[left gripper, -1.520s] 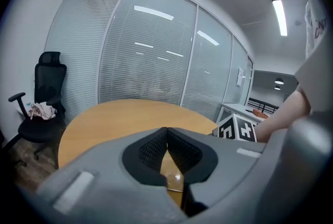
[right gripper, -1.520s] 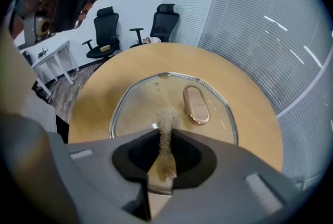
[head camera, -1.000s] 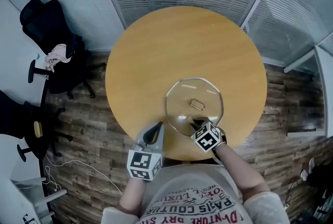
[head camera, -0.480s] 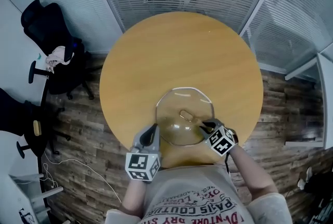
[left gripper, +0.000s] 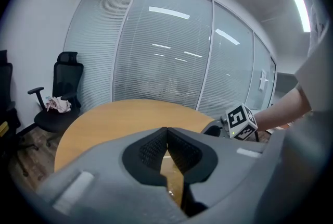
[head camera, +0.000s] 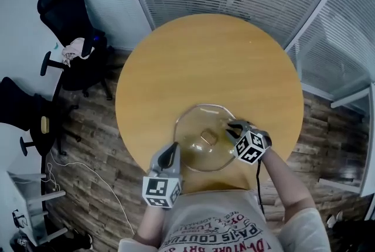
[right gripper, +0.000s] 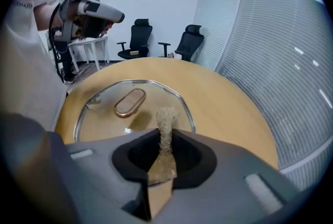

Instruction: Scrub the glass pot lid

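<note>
Glass pot lid (head camera: pixel 196 125) lies flat on the counter (head camera: pixel 205 63), just ahead of both claws. The right claw (head camera: pixel 231 126) is clamped on a scouring pad (right gripper: pixel 165 124) over its rim, presumably for scrubbing. The left claw (head camera: pixel 173 149), pinched together on nothing, sits beside its edge, likely to steady it.

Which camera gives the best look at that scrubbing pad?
The right gripper view: the scrubbing pad stands pinched edge-on between the jaws. In the head view the right gripper covers it; the left gripper view misses it.
</note>
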Demonstrator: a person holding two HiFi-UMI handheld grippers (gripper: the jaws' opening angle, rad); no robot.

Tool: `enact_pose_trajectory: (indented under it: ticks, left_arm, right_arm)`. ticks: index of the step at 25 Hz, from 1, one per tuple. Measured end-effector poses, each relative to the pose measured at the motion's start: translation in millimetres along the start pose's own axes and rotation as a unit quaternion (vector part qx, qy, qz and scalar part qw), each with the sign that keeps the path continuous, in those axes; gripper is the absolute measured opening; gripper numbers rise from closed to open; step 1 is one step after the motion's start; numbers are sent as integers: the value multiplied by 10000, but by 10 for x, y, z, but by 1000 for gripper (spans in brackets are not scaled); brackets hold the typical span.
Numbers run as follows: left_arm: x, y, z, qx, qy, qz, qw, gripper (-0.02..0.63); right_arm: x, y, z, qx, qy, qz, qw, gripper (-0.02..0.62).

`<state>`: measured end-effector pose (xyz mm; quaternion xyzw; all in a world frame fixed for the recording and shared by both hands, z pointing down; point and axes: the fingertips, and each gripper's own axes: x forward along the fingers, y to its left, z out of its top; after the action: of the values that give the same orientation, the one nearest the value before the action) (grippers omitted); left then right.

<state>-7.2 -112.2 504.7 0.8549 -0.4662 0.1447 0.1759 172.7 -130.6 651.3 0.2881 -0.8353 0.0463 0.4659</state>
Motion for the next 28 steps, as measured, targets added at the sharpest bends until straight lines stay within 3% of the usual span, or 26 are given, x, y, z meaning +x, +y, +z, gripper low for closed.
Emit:
enact_pose_trajectory:
  ticks: [6,13,18,28]
  left_arm:
    - [19,111,-118,-163,166,461,9987,8]
    - [-64,168,-279,-257,224,840,9959,8]
    - [7,60,-39,-219,-160,679,9973,8]
    - [82,-99,155,-96,-477,246,9985,8]
  right_arm:
    - [412,-434,175,-940,-39,189,9954,64]
    - [729,-373,373,-1915,-155,577,9797,64]
    - [834,-275,376,-2457,-246,843,9654,66]
    - [724,-222,216,-2524,-261,864,9634,66]
